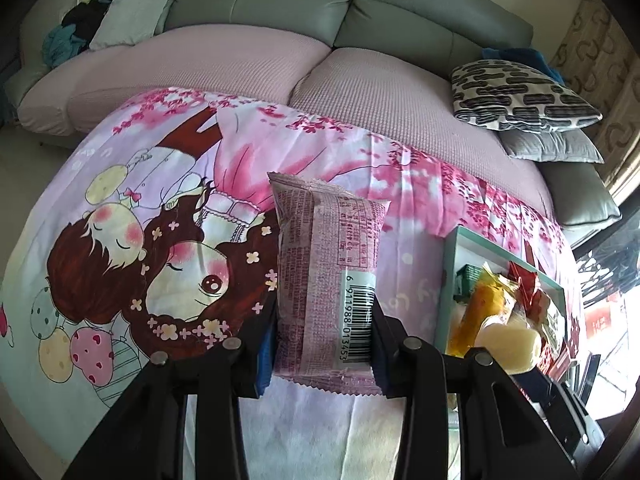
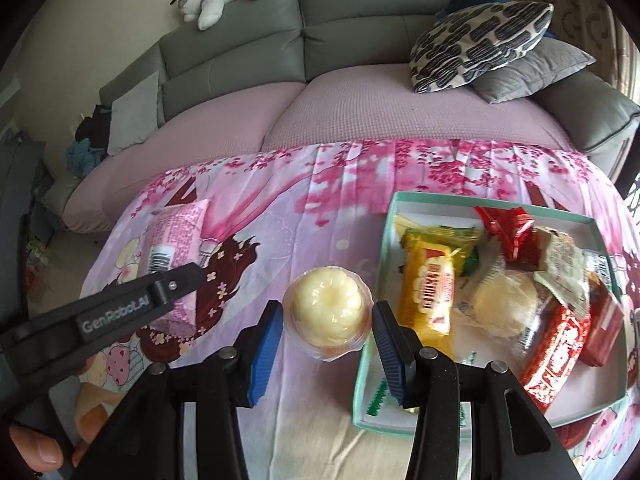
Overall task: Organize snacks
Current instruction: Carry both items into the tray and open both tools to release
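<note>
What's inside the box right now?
The box holds a yellow bar, a green packet, red wrappers and a pale round cake. Whatever lies beneath that pile is covered.

Table covered w/ pink cartoon-print cloth [image 2: 280, 216], sofa [image 2: 280, 92] just behind it. Directly on cloth: teal box [image 2: 394, 216] w/ snack packs inside, right of cloth's middle. Table itself hidden under cloth, probably low.

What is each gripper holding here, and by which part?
Left gripper clamps the pink snack packet across its lower end, at the barcode. Right gripper holds the pale yellow jelly cup by its opposite sides.
</note>
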Motion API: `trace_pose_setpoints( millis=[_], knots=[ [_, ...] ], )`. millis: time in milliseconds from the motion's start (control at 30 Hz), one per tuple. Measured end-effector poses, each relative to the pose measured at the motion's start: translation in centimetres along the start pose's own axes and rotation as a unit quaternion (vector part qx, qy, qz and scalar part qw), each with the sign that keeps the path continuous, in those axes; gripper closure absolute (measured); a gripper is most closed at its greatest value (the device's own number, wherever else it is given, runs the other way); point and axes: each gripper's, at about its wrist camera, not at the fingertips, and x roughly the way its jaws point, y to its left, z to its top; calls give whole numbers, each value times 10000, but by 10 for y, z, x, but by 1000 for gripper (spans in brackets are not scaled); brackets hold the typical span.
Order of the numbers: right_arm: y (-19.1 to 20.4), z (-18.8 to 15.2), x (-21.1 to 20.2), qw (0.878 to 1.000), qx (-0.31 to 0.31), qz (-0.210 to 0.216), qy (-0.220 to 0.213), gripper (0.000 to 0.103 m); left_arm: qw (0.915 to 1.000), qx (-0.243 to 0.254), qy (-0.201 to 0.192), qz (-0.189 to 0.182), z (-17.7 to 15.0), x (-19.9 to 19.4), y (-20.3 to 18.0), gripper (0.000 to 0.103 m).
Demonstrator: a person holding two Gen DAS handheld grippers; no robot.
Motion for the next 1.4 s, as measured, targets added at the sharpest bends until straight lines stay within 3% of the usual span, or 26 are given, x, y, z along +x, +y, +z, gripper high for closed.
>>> trace_pose_setpoints(
  millis=[267, 600, 833, 1400],
  knots=[
    [-49, 8, -18, 9982, 349, -467, -100, 54, 9975, 615, 143, -320, -16, 2, -48, 62],
    [-130, 5, -53, 9864, 1291, -981, -266, 54, 9841, 1540, 456, -764, -59, 7, -117, 62],
    [-137, -4, -59, 9855, 1348, -1009, -208, 54, 9771, 1887, 565, -804, -81, 15, -142, 62],
    [-143, -13, -35, 9849, 1369, -1035, 230, 53, 9714, 2143, 551, -862, -85, 30, -157, 62]
  ],
)
